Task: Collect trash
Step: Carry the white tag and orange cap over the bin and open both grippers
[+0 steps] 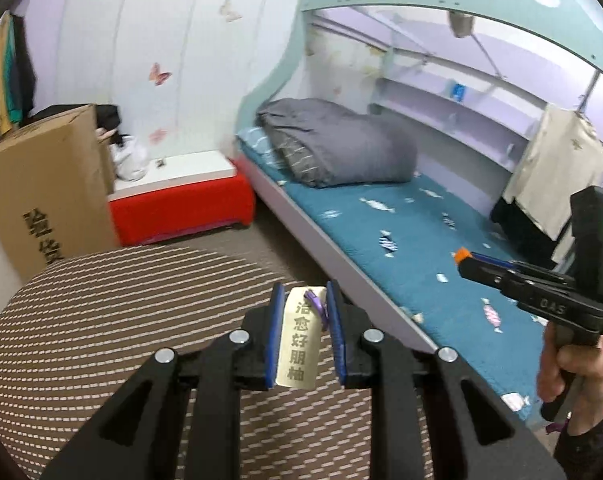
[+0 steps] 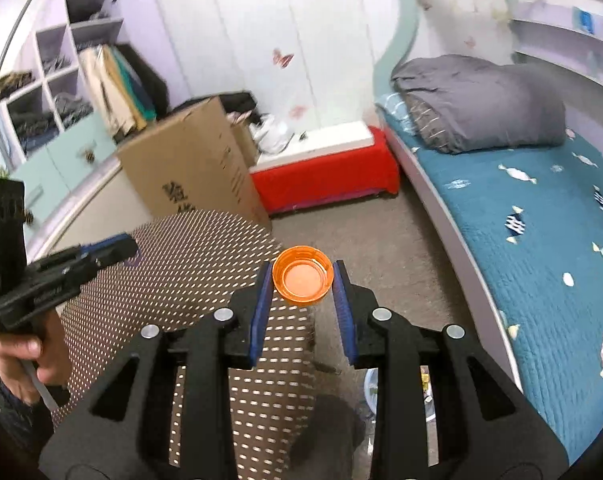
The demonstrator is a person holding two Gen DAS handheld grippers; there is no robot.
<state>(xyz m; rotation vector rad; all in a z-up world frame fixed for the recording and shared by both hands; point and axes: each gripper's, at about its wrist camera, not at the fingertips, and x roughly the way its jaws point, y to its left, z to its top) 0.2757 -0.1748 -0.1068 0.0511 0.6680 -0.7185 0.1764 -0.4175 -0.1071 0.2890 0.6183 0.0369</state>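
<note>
My left gripper [image 1: 303, 294] is shut on a cream paper tag [image 1: 297, 340] with printed characters and a purple string, held above the round table with the striped brown cloth [image 1: 101, 320]. My right gripper [image 2: 301, 274] is shut on an orange bottle cap [image 2: 302, 275], open side facing the camera, held over the table's right edge [image 2: 205, 264] and the floor. The right gripper also shows in the left wrist view [image 1: 467, 264] with the orange cap at its tip, over the bed. The left gripper shows in the right wrist view [image 2: 117, 248] at the left.
A bed with a blue cover [image 2: 541, 240] and a grey folded quilt [image 1: 341, 144] runs along the right. A cardboard box [image 1: 41, 184] and a red bench [image 2: 325, 176] stand behind the table. A pale basin [image 2: 371, 388] lies on the floor below the right gripper.
</note>
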